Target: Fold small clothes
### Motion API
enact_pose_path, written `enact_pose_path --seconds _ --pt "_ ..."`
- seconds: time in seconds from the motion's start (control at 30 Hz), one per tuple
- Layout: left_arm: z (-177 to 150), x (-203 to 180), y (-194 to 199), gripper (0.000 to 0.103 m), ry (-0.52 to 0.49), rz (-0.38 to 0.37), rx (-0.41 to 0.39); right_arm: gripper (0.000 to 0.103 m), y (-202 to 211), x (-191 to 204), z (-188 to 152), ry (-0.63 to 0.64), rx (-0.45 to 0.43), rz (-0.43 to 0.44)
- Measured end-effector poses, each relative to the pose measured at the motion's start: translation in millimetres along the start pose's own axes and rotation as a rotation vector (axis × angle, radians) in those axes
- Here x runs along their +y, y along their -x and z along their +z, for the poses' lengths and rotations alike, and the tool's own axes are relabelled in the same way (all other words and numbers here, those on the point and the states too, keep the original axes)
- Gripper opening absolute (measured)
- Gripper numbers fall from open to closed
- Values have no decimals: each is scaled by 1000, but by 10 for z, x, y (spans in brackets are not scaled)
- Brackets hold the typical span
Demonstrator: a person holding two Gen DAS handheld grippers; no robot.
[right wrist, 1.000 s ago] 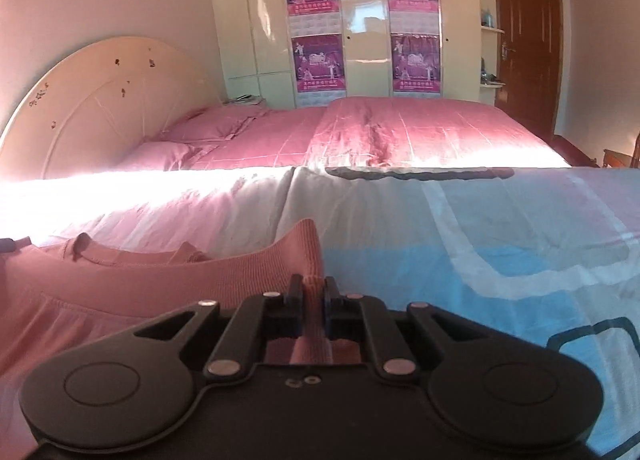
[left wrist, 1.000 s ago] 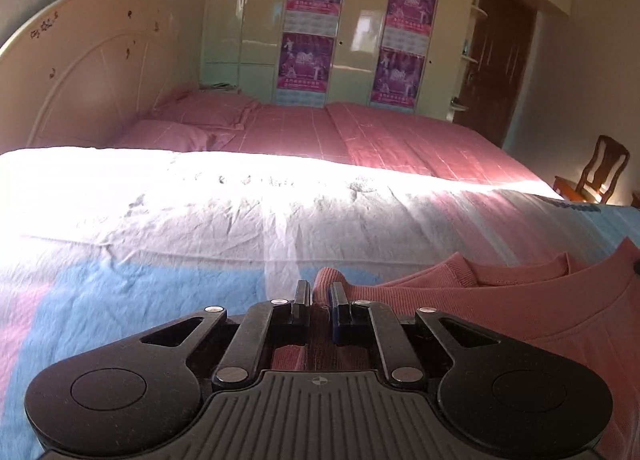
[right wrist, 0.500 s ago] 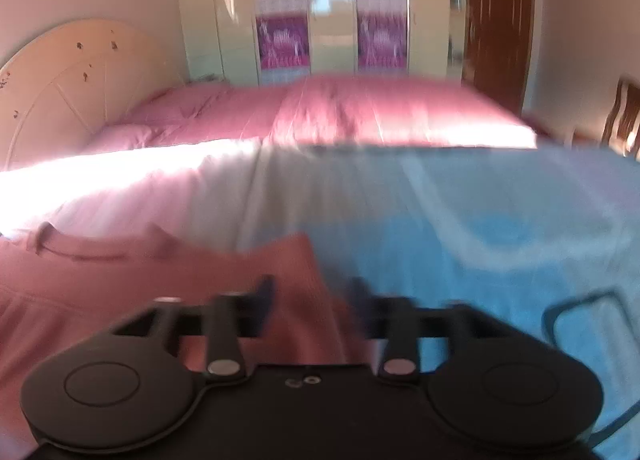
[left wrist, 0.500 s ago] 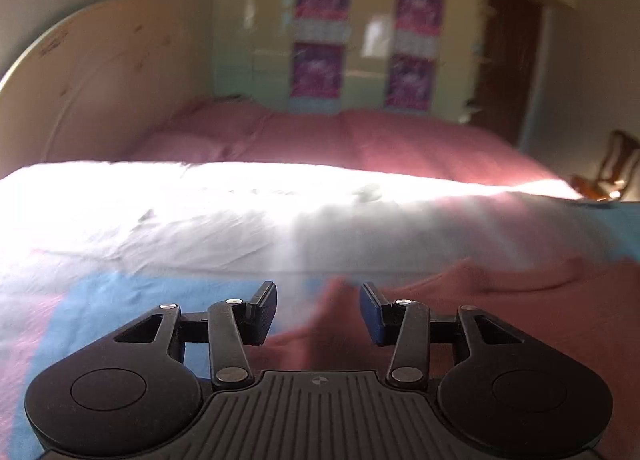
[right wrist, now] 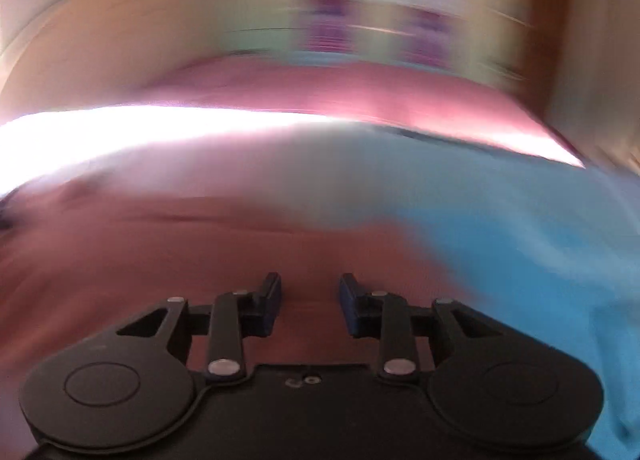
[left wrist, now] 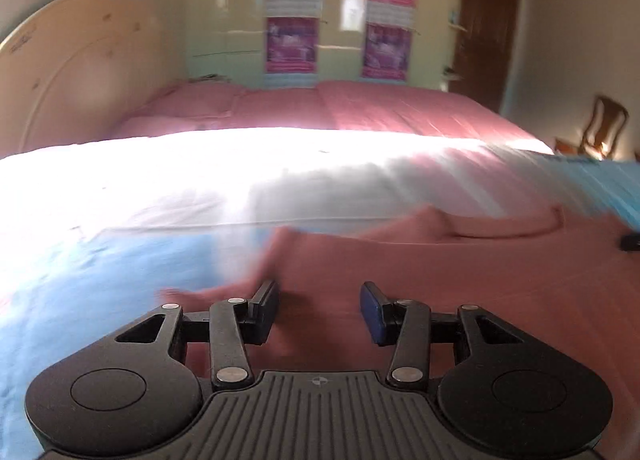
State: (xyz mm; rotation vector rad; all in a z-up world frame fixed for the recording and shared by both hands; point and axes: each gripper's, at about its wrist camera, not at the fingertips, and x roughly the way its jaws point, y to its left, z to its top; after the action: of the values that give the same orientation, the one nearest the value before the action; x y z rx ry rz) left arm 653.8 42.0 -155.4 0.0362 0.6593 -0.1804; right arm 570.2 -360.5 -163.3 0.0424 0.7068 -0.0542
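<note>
Bedspread (left wrist: pixel 120 268) carries the pink top (left wrist: pixel 460 280) flat; left gripper (left wrist: pixel 319 310) spread over its edge, right gripper (right wrist: pixel 310 308) closing, nothing pinched yet: best to bite hem squarely before lifting.

The left gripper (left wrist: pixel 319 310) was black, with dark blue pads (left wrist: pixel 372 312) on its fingers. Under and ahead of it lay a salmon-pink garment (left wrist: pixel 460 272) in one plain colour. To the gripper's left the bed sheet (left wrist: pixel 100 272) showed light blue and pale pink blocks, washed white by sunlight farther ahead. Beyond that lay a rose-pink bedspread (left wrist: pixel 400 108) and a cream headboard (left wrist: pixel 80 60). The pale green wardrobe (left wrist: pixel 236 20) carried purple and pink posters (left wrist: pixel 291 44). Far right stood a brown wooden chair (left wrist: pixel 604 128).

The right gripper (right wrist: pixel 310 304) was black too, over the same pink cloth (right wrist: pixel 200 252), with bright blue sheet (right wrist: pixel 520 240) to its right.
</note>
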Motion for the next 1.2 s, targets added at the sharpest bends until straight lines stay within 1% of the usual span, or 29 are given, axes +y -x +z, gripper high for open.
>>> enact_pose_path --seconds 0.03,0.07,0.1,0.13,0.17,0.2,0.23,0.3,0.33,0.37,0.4,0.43,0.47,0.5,0.53,0.6,0.67,0.7,0.73,0.77,0.8,0.87,0.93,1.0,1.03,1.07,1.1,1.13,1.2 --pt "3 11 32 45 -7 -3 -7 16 20 -217 -1 -61 1 38" --pt "15 -38 78 45 -18 4 -17 17 42 -245 21 -64 13 52" --pt "27 -132 169 46 -33 -18 -33 28 80 -184 54 -40 17 37" --pt "23 -260 275 46 -48 -60 -56 36 176 -62 79 -12 -10 30" --pt "3 -427 389 46 -76 -102 -78 36 278 49 79 13 -48 59" --pt "-29 -594 453 54 -107 -133 -85 37 348 171 64 34 -68 100" --pt "-72 -766 477 57 -124 -166 -81 35 370 308 50 62 -61 147" --pt "-155 -1071 453 57 -144 -246 -46 35 333 626 -62 143 -15 225" --pt "-199 -1191 407 57 -166 -251 -28 35 309 730 -130 168 2 247" --pt "-261 -1312 340 57 -200 -232 4 35 254 829 -201 194 26 258" --pt "-318 -1357 286 58 -221 -200 25 36 228 872 -266 221 22 233" --pt "-332 -1348 302 59 -211 -199 12 36 231 853 -300 219 -1 225" --pt "-313 -1311 351 58 -197 -193 24 36 244 790 -285 180 5 228" --pt "-297 -1286 455 59 -201 -165 21 35 279 729 -255 145 17 220" --pt "-258 -1263 533 59 -204 -148 -1 37 352 683 -233 120 17 214" --pt "-302 -1245 691 59 -158 -187 -20 38 566 682 -266 119 -16 261" --pt "-399 -1346 772 59 -151 -190 -31 37 697 817 -384 167 -15 310" --pt "-468 -1396 754 59 -158 -185 -10 37 652 972 -411 187 -4 330" --pt "-537 -1435 705 59 -161 -162 19 37 633 1028 -481 206 11 332" --pt "-563 -1493 663 59 -165 -156 13 37 621 1069 -545 226 17 315" --pt "-585 -1474 710 59 -169 -154 4 37 637 1058 -587 233 -1 318" --pt "-554 -1413 811 59 -165 -143 -3 35 679 976 -549 217 6 327" --pt "-588 -1249 887 59 -166 -87 0 38 810 779 -511 181 -6 284" --pt "-676 -954 916 59 -132 -60 14 38 863 514 -572 151 6 226" --pt "-734 -808 989 60 -115 -50 5 39 899 355 -614 135 16 192" --pt "-790 -679 1050 65 -111 -8 16 38 963 187 -668 115 24 149" --pt "-858 -551 1126 73 -102 21 11 37 1002 57 -732 112 43 95" --pt "-916 -449 1176 76 -78 39 7 36 1049 -59 -811 119 56 49" --pt "-950 -407 1255 76 3 43 3 38 1158 -185 -886 61 54 43"
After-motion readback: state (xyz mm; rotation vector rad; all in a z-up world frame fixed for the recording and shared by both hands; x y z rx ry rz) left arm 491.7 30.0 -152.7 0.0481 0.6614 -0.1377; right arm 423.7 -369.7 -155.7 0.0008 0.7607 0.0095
